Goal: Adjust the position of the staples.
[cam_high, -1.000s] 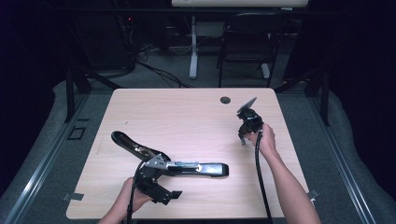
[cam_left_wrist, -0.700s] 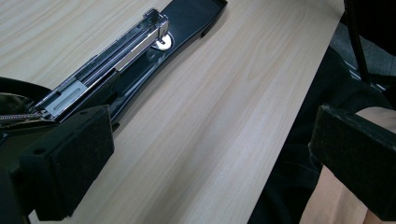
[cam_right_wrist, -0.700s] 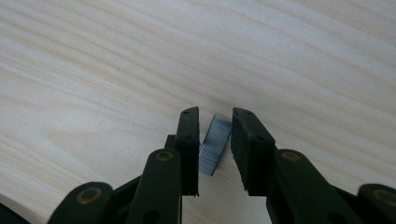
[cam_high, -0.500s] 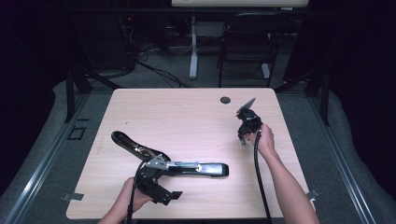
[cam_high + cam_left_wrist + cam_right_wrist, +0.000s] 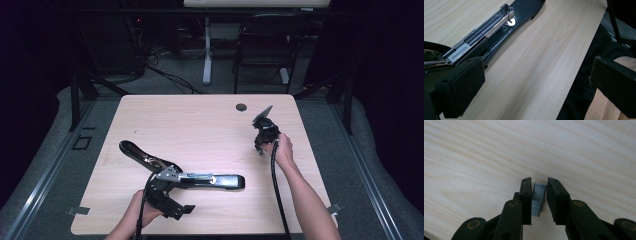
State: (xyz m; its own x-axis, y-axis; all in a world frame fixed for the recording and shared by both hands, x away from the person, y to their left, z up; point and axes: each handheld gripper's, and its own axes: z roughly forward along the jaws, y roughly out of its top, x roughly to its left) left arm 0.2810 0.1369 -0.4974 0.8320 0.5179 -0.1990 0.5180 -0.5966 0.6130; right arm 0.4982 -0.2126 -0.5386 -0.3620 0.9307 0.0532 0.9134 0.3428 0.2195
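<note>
From the high view, a black stapler [image 5: 200, 179] lay swung open on the tabletop [image 5: 200, 125], its lid arm angled off to the left, while the left gripper [image 5: 167, 202] sat just beside its hinge and the right gripper [image 5: 261, 142] stood well apart near the far right edge. In the left gripper view, the jaws stood wide with nothing between them, one pad by the stapler's exposed metal magazine [image 5: 482, 32]. In the right gripper view, the jaws were narrow around a small grey strip of staples [image 5: 538, 198], one pad against it and a slight gap at the other. Judging from this, the stapler was opened and the staples picked up; carrying them over and loading the magazine remained.
</note>
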